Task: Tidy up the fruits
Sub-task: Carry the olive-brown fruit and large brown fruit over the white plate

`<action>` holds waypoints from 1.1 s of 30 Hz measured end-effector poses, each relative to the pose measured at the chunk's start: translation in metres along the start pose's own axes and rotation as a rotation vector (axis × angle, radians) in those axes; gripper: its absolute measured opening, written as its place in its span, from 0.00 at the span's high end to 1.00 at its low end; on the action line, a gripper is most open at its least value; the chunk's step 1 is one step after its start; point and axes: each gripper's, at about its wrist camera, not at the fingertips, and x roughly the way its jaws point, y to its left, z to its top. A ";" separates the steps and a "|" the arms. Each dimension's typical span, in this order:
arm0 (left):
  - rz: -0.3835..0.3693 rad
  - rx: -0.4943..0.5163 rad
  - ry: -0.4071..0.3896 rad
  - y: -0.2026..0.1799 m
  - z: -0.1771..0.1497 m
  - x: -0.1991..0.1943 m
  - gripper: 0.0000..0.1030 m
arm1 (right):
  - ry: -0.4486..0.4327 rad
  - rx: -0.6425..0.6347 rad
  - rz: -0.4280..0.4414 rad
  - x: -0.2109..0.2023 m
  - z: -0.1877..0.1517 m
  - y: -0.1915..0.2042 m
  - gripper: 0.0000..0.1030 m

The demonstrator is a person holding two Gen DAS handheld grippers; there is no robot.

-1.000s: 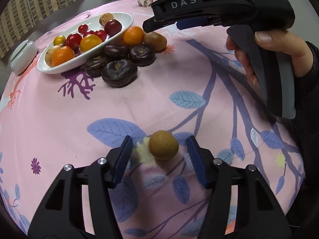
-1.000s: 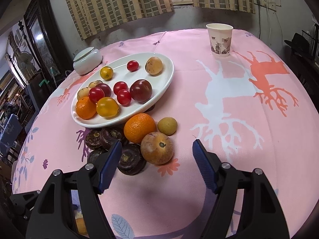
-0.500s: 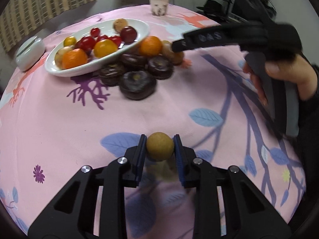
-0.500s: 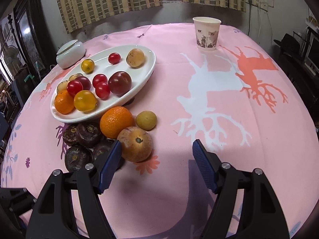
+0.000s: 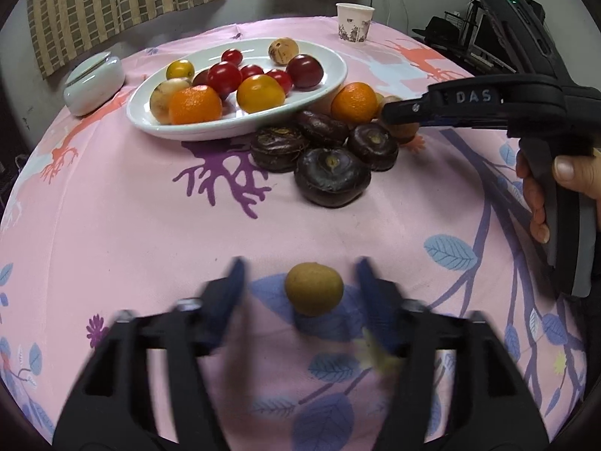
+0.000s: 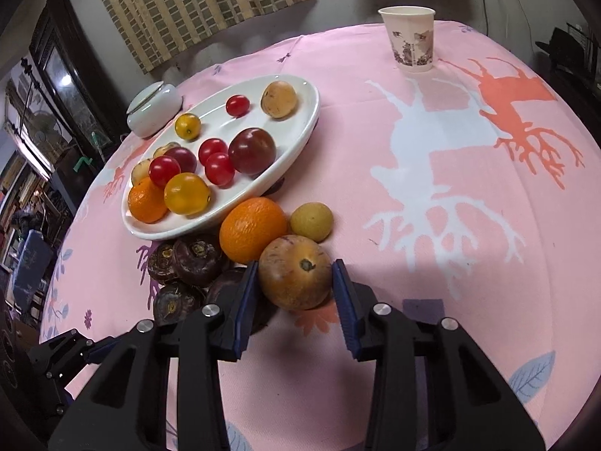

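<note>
A small brown round fruit (image 5: 314, 288) lies on the pink cloth between the fingers of my left gripper (image 5: 298, 274). Its jaws are opening, blurred, and clear of the fruit on both sides. My right gripper (image 6: 295, 285) is closing on a larger brown-orange fruit (image 6: 295, 277), and both blue pads touch its sides. That fruit sits beside an orange (image 6: 252, 229) and a small yellowish fruit (image 6: 311, 221). Just beyond them, the white oval plate (image 6: 311, 120) holds tomatoes, an orange and other fruits.
Several dark water chestnuts (image 5: 332, 176) lie in a cluster in front of the plate (image 5: 330, 75). A paper cup (image 6: 411, 39) stands at the far side and a white lidded jar (image 6: 154, 109) left of the plate. A hand (image 5: 563, 173) holds the right gripper's handle.
The left gripper shut on the small brown fruit, moved across the cloth, then opened, leaving the fruit on the cloth. The right gripper's jaws came together onto the brown-orange fruit.
</note>
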 end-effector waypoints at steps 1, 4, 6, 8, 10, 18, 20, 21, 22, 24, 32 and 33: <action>-0.019 -0.009 -0.002 0.002 0.000 -0.002 0.29 | -0.008 0.010 -0.004 -0.003 0.001 -0.002 0.62; -0.027 0.004 -0.017 -0.001 -0.002 -0.009 0.30 | -0.031 0.017 0.012 -0.015 0.003 -0.004 0.62; -0.021 0.027 -0.001 -0.005 -0.004 -0.007 0.40 | -0.046 0.002 0.011 -0.021 0.004 -0.001 0.62; -0.032 0.045 0.021 -0.008 -0.006 -0.003 0.62 | -0.045 -0.012 0.012 -0.021 0.004 0.002 0.62; -0.021 0.066 0.010 -0.011 -0.007 -0.005 0.71 | -0.033 -0.023 0.007 -0.018 0.003 0.004 0.62; -0.020 0.024 -0.032 -0.006 -0.004 -0.010 0.72 | -0.056 -0.049 0.010 -0.024 0.002 0.009 0.62; -0.005 -0.001 -0.061 -0.001 -0.002 -0.013 0.72 | -0.059 -0.059 0.022 -0.025 0.002 0.011 0.62; -0.003 -0.013 -0.070 0.002 -0.001 -0.014 0.72 | -0.059 -0.065 0.025 -0.025 0.002 0.013 0.62; -0.004 -0.026 -0.077 0.004 0.000 -0.014 0.72 | -0.060 -0.073 0.027 -0.025 0.001 0.014 0.62; 0.007 -0.060 -0.079 0.010 0.002 -0.012 0.72 | -0.061 -0.088 0.031 -0.025 0.001 0.017 0.62; 0.094 -0.159 -0.083 0.029 0.013 -0.019 0.72 | -0.083 -0.153 0.061 -0.032 -0.004 0.034 0.62; 0.110 -0.157 -0.082 0.031 0.017 -0.021 0.72 | -0.085 -0.156 0.064 -0.032 -0.005 0.035 0.62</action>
